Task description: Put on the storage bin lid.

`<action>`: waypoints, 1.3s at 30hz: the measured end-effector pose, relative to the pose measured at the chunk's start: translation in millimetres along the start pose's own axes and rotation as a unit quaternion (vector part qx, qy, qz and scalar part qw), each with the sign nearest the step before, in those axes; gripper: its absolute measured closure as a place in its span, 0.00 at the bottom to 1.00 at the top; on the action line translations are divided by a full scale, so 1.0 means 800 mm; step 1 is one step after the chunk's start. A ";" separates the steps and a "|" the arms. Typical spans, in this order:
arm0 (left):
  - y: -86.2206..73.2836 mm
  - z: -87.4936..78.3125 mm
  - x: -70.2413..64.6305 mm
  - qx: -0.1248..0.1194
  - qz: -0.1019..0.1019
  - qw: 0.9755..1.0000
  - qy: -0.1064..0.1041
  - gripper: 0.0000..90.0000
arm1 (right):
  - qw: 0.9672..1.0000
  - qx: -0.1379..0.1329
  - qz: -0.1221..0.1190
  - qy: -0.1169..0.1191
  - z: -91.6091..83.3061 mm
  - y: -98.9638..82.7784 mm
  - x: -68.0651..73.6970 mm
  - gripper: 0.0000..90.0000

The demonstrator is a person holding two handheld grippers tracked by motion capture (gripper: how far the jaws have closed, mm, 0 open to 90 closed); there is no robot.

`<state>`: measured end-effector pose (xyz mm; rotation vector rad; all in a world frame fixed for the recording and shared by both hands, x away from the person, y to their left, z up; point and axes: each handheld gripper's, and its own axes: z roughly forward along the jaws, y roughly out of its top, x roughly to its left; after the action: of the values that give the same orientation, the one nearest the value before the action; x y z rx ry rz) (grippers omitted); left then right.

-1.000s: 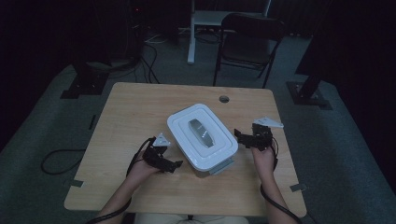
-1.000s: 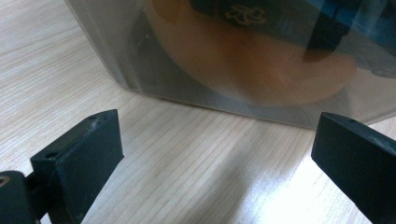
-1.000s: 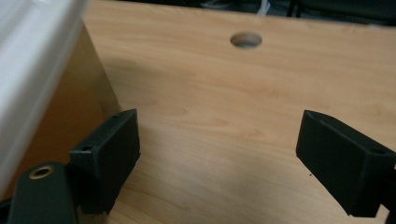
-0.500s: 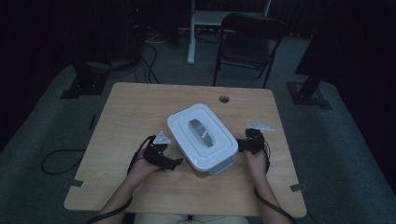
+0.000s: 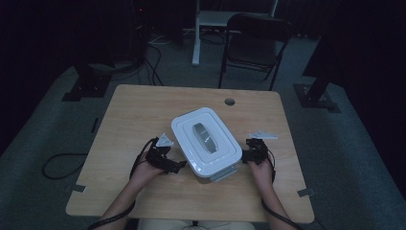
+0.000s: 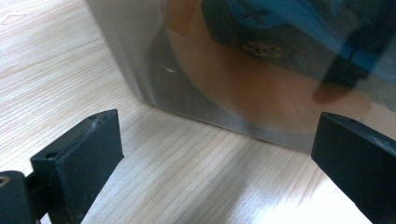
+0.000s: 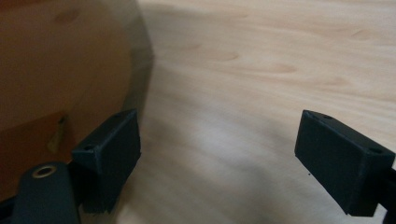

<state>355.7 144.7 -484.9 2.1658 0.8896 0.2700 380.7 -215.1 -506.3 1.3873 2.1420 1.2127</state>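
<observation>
Right gripper (image 5: 245, 156) moved against box (image 5: 206, 140), spread; left gripper (image 5: 179, 165) unmoved, spread

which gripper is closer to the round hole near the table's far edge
Right. The right gripper sits beside the white lidded container, on the same side as the hole. The left gripper is across the container, farther from it.

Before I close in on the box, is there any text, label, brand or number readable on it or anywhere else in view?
No text can be read.
White-lidded box: the lid bears no legible print in the high view.
Through the box's translucent wall, the left gripper view shows a small gold-coloured mark on something blue inside, too blurred to read.
Table: no labels seen.
</observation>
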 end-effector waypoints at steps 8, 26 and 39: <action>-0.012 -0.010 0.013 0.004 -0.010 1.000 0.009 0.03 | 0.999 0.007 -0.017 0.027 -0.004 -0.011 0.028 0.17; -0.027 -0.034 0.040 0.006 -0.015 0.999 0.034 0.03 | 0.998 0.008 -0.050 0.047 -0.016 -0.029 0.083 0.17; -0.031 -0.040 0.048 0.001 -0.023 0.999 0.038 0.03 | 0.996 0.012 -0.062 0.057 -0.009 -0.027 0.090 0.15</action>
<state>357.1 200.3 -484.2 2.1473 0.9812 0.3314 328.6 -160.5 -506.9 1.2023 2.2894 1.2483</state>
